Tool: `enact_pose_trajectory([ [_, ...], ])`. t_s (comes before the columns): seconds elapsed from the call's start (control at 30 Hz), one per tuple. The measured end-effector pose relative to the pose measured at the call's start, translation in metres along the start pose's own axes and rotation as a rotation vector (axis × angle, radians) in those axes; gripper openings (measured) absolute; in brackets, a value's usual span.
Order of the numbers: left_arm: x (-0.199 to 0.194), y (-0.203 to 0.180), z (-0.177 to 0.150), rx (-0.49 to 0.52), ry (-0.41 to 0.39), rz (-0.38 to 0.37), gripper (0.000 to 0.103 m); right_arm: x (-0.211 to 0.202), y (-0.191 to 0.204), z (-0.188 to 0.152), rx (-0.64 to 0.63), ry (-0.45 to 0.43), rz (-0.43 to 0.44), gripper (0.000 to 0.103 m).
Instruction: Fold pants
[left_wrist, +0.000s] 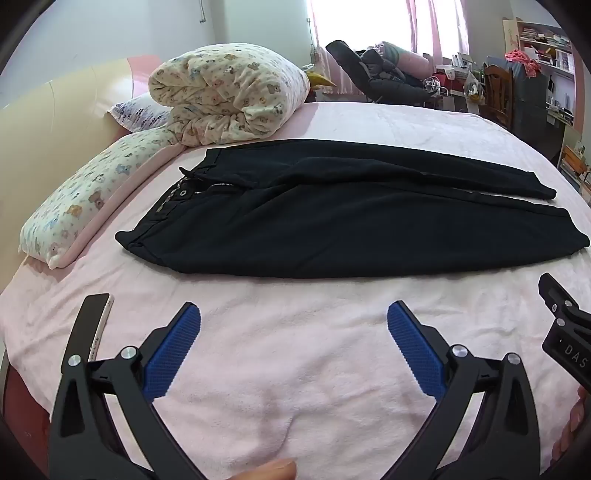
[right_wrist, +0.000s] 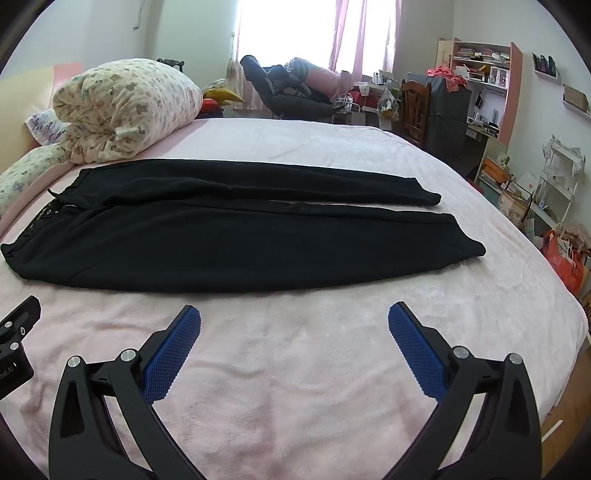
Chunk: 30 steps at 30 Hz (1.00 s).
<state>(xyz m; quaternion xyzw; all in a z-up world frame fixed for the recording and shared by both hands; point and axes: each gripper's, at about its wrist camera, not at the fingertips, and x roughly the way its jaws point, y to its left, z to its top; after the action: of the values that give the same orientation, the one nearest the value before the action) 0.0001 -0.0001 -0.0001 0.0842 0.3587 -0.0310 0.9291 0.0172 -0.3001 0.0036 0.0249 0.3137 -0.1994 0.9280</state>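
Black pants (left_wrist: 332, 218) lie flat and spread out on the pink bed cover, waistband to the left, both legs stretched to the right, side by side. They also show in the right wrist view (right_wrist: 240, 236). My left gripper (left_wrist: 293, 317) is open and empty, above the cover in front of the pants. My right gripper (right_wrist: 293, 317) is open and empty, also in front of the pants, further right. The right gripper's body shows at the right edge of the left wrist view (left_wrist: 565, 325).
A phone (left_wrist: 92, 325) lies on the cover at front left. A rolled quilt (left_wrist: 225, 92) and a pillow (left_wrist: 85, 206) sit at the bed's head, left of the pants. Beyond the bed's right edge stand a chair (right_wrist: 413, 107), shelves and bags.
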Motion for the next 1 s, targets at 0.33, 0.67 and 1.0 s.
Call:
enact_pose_trajectory([
  [0.33, -0.0005, 0.001, 0.0007, -0.003, 0.0, 0.003, 0.101, 0.001, 0.0001, -0.0007, -0.002, 0.005, -0.004, 0.102],
  [0.67, -0.0001, -0.0001, 0.0, 0.0, -0.001, 0.001, 0.101, 0.0011, -0.0002, -0.0009, -0.001, 0.004, -0.002, 0.102],
  [1.0, 0.0, -0.0003, 0.0, 0.002, -0.001, 0.003, 0.101, 0.0014, 0.0007, 0.0, -0.003, 0.006, -0.002, 0.102],
])
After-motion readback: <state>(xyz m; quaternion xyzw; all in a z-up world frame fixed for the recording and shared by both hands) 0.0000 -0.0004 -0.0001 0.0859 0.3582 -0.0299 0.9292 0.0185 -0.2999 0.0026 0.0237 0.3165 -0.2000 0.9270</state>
